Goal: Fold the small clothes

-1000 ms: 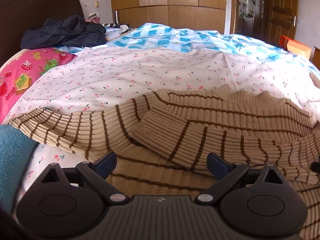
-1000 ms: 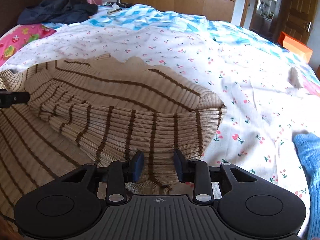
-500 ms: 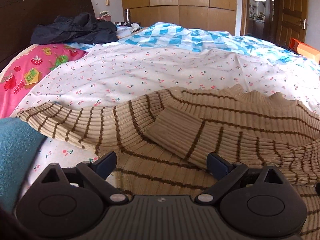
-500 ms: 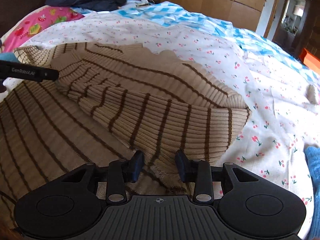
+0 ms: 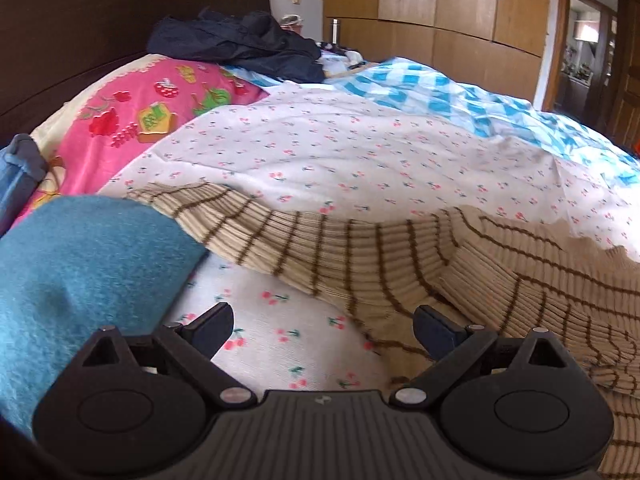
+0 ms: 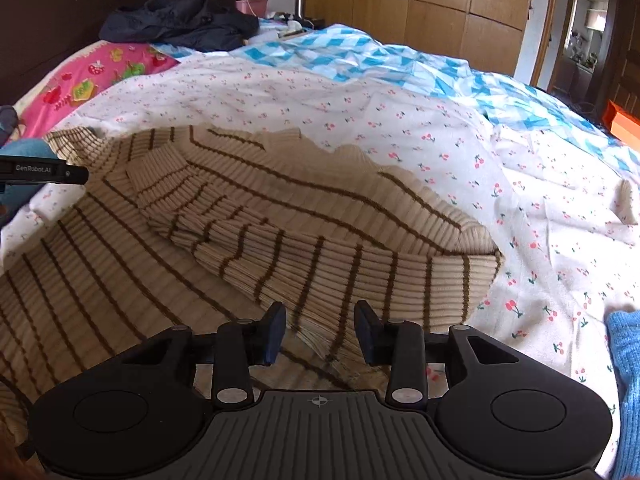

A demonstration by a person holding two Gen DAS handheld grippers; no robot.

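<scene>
Two grippers are working over one striped sweater (image 6: 280,216), and both are now free of it. The right gripper (image 6: 320,330) is opening its jaws: a second ago they were pinched close around the folded sleeve's cuff, and now the pads are standing clear on either side of the cuff, which is lying loose between and just ahead of them. That suggests the right sleeve fold is being released as finished, with the sleeve laid across the sweater's body.

The left gripper (image 5: 324,326) is held wide with nothing between its fingers. A second ago it was hovering over the sweater's middle; now it is looking past the sweater's edge, with bare cherry-print bedsheet (image 5: 360,152) under its fingers and the other sleeve (image 5: 280,236) stretching out just beyond them. It is probably heading for that sleeve, which is still lying unfolded, pointing away from the sweater's body toward the pink pillow (image 5: 132,112).

Beside the sweater's left sleeve, a teal knit garment (image 5: 80,272) is waiting; off the sweater's right side, a blue knit piece (image 6: 624,360) is showing at the frame edge. Far beyond the sweater, a dark jacket (image 6: 176,20) is lying near the headboard.

No basket, box or other container is showing near the sweater, so nothing is being held in one.
</scene>
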